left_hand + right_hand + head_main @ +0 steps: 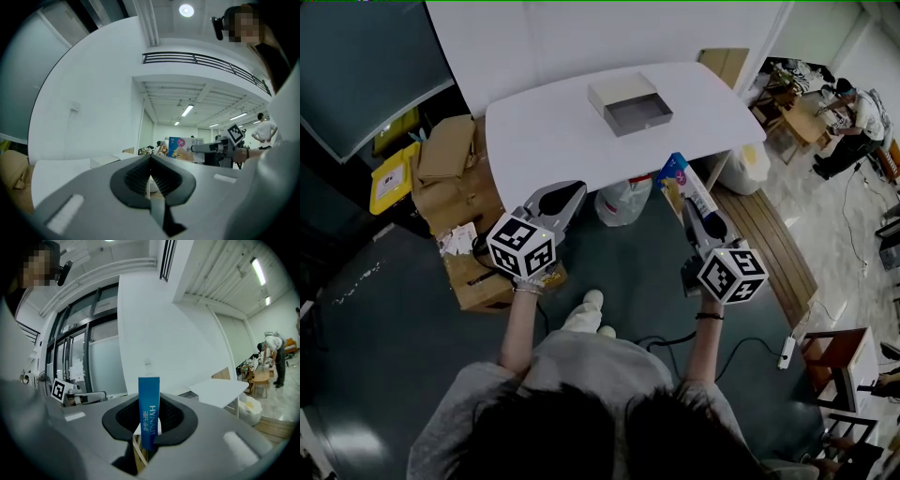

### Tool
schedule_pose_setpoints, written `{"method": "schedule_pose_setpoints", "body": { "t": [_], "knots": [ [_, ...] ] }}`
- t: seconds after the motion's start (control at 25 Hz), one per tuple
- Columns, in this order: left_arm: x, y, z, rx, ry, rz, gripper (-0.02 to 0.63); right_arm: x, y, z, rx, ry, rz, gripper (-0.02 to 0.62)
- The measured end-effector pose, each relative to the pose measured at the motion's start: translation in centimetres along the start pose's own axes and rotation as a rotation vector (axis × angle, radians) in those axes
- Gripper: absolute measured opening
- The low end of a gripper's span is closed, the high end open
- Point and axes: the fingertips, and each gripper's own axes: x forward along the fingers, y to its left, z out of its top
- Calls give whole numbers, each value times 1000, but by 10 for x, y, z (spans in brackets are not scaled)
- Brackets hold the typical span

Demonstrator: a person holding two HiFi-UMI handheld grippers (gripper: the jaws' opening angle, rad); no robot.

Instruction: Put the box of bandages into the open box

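The bandage box (pixel 682 181), blue and white, is gripped edge-on by my right gripper (pixel 698 211), held in the air just off the near right edge of the white table (pixel 544 131). In the right gripper view its blue narrow side (pixel 149 408) stands upright between the pads. The open box (pixel 630 105), grey inside with its lid beside it, sits at the table's far middle. My left gripper (pixel 558 202) hovers by the near left edge, shut with nothing in it (pixel 150 164). From the left gripper view I see the bandage box (pixel 180 146) off to the right.
Cardboard boxes (pixel 455 178) and a yellow bin (pixel 391 178) stand left of the table. A white plastic bag (pixel 623 199) lies under its near edge. A wooden bench (pixel 769 239) runs along the right. A person (pixel 853 117) bends over a desk at the far right.
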Motion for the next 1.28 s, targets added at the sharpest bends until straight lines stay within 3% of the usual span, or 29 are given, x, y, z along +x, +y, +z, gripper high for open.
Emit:
{"method": "schedule_pose_setpoints", "body": {
  "t": [0.6, 1.28],
  "knots": [
    [89, 67, -1, -20, 1, -41, -5, 85, -53, 5, 27, 5, -32, 86],
    [168, 104, -12, -39, 32, -120, -5, 145, -92, 10, 16, 27, -64, 86]
  ]
}}
